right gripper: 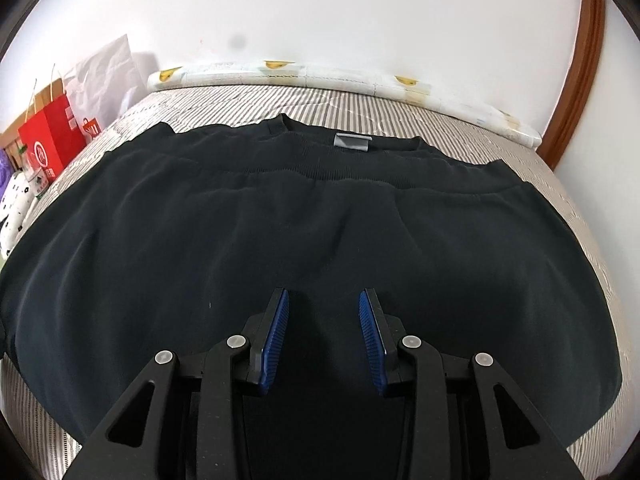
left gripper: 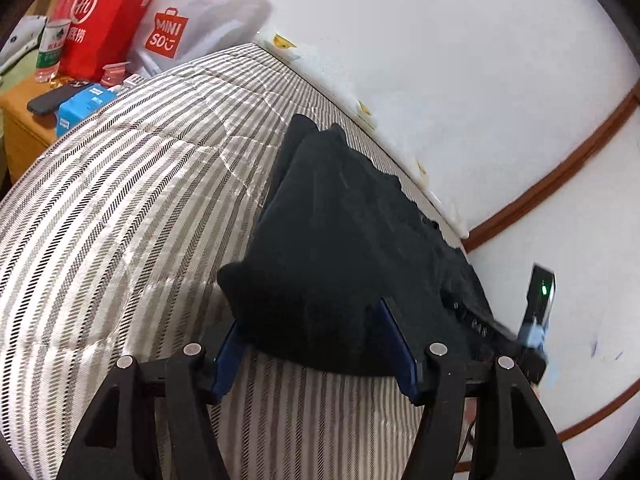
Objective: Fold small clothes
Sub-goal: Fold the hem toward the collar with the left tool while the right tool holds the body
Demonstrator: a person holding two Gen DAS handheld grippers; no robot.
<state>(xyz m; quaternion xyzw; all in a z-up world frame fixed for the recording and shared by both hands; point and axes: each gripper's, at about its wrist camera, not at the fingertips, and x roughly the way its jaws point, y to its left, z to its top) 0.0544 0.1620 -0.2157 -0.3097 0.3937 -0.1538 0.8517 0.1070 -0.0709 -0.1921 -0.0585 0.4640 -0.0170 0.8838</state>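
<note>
A black top lies spread across the striped bed, with a grey label at its neckline on the far side. A ribbed band runs across it a little below the neckline. My right gripper hovers over the near middle of the cloth, open, with nothing between its blue pads. In the left wrist view the top appears as a long dark heap ending in a folded end. That end sits between the spread fingers of my left gripper. The left fingertip is hidden behind the cloth.
The striped mattress runs along a white wall, with a rolled white pad in the gap. At the head end, a wooden bedside stand holds red and white shopping bags, a bottle and a phone. A black device with a green light is at the right.
</note>
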